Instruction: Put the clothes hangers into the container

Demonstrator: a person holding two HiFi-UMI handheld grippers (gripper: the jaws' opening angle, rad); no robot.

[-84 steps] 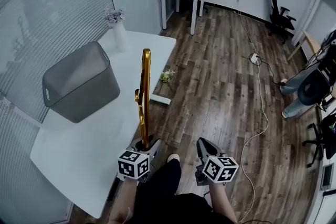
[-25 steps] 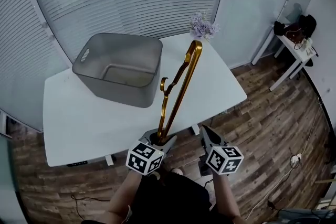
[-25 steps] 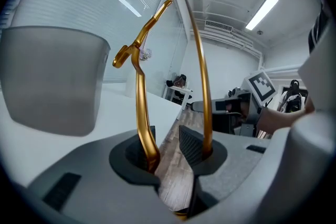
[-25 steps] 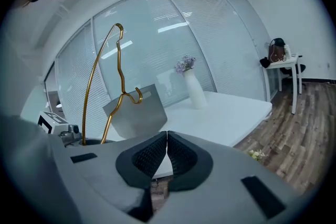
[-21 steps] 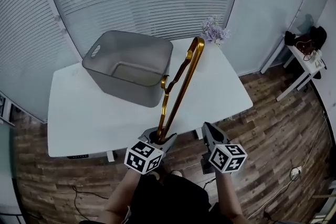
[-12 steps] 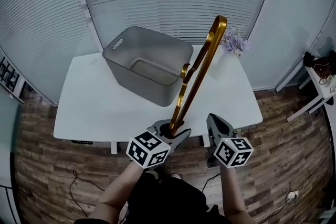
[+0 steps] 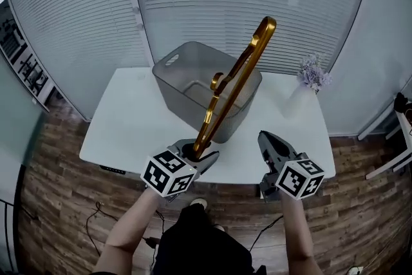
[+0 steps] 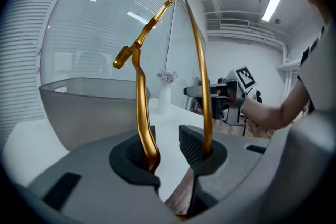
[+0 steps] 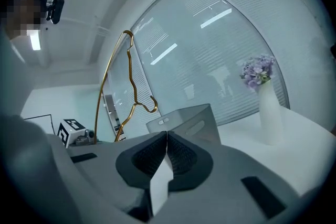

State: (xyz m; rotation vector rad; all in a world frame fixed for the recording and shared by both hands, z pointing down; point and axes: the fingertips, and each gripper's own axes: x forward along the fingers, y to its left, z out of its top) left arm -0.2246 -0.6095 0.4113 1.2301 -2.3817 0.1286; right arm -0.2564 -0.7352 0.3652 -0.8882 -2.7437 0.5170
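My left gripper (image 7: 195, 156) sits on the near side of the container (image 7: 172, 72), low over the front edge of the white table (image 7: 125, 122) that the container stands on. Its jaws are partly closed and have hold of the gold clothes hanger (image 7: 233, 82) by one narrow end. In the left gripper view one gold rod lies against the left pad, and the other runs down beside the right pad. I cannot tell exactly how the metal is pinched below them.

The hanger rises out of the jaws and leans up toward the container and to the right. Its hook sticks out partway along, in front of the container's near wall. Its far end shows against the blinds above the container's right rim. It is not inside the container.

The container is grey and open-topped, with a handle slot in its left end, and it sits toward the back of the table.

My right gripper (image 7: 268, 142) is right of the container and nearer to me, by the table's front edge. Its jaws are pressed together with nothing between them.

Further right of the container, near the table's back corner, stands a white vase (image 7: 294, 100) of pale purple flowers.
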